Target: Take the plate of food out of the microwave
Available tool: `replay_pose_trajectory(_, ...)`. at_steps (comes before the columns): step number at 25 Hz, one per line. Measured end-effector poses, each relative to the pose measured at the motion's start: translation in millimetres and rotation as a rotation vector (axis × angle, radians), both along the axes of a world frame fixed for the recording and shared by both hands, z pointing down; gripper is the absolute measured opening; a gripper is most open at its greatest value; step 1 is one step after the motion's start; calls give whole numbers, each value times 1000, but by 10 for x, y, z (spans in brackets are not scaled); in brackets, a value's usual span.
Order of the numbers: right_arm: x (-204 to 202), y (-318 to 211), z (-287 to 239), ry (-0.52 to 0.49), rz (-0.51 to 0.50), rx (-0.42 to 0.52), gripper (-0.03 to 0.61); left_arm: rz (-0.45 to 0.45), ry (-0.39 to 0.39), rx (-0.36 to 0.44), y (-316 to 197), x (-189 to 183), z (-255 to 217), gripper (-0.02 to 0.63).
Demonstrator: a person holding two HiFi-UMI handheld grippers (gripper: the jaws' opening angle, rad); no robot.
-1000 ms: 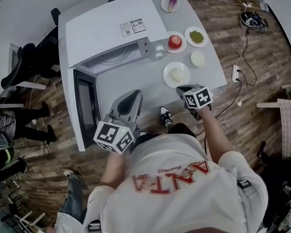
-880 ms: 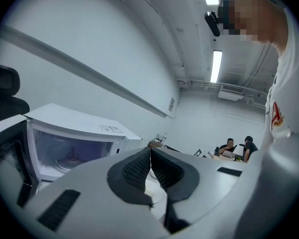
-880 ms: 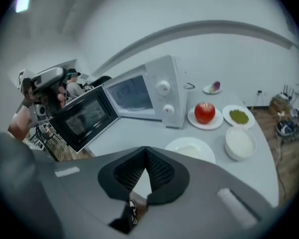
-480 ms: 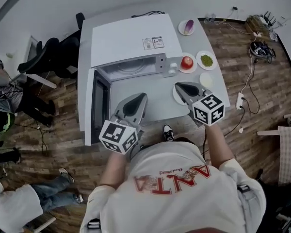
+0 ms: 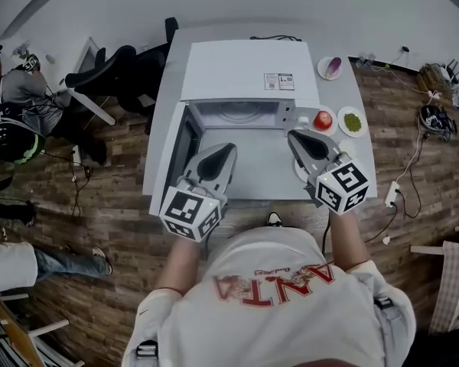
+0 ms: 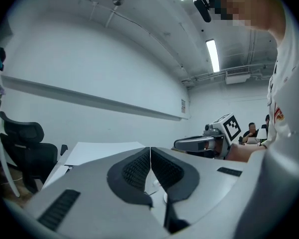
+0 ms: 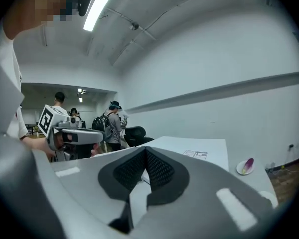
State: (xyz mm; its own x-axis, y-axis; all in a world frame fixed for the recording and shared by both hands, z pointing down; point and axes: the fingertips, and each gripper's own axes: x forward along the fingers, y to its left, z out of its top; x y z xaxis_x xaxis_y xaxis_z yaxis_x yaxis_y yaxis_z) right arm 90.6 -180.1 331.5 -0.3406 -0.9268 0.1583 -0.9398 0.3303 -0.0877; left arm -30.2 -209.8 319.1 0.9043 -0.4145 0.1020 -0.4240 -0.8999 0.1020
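Note:
The white microwave (image 5: pixel 241 67) stands on the grey table (image 5: pixel 252 174) with its door (image 5: pixel 177 147) swung open to the left. Inside the cavity (image 5: pixel 241 113) only a pale round tray shows; I cannot make out food on it. My left gripper (image 5: pixel 228 150) hovers shut and empty before the opening, its pads touching in the left gripper view (image 6: pixel 150 151). My right gripper (image 5: pixel 294 138) is shut and empty too (image 7: pixel 146 152), held over the table right of the opening. A white plate (image 5: pixel 298 170) lies mostly hidden beneath it.
To the microwave's right sit a plate with a red apple (image 5: pixel 322 119), a plate of green peas (image 5: pixel 353 121) and, farther back, a plate with an eggplant piece (image 5: pixel 330 67) (image 7: pixel 246 166). Office chairs (image 5: pixel 126 67) and people (image 5: pixel 15 121) stand at the left. Cables lie on the floor at right.
The head view has swung so the microwave sits centred. Both grippers have come up in front of the open cavity; the right one moved from the table's near edge to over the white plate.

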Motion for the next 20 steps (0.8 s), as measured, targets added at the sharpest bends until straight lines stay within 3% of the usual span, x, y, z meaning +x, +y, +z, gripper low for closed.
replay_pose_trajectory(20, -142, -37, 28, -16, -22, -5, 3, -23, 4, 4, -52, -95, 16, 11)
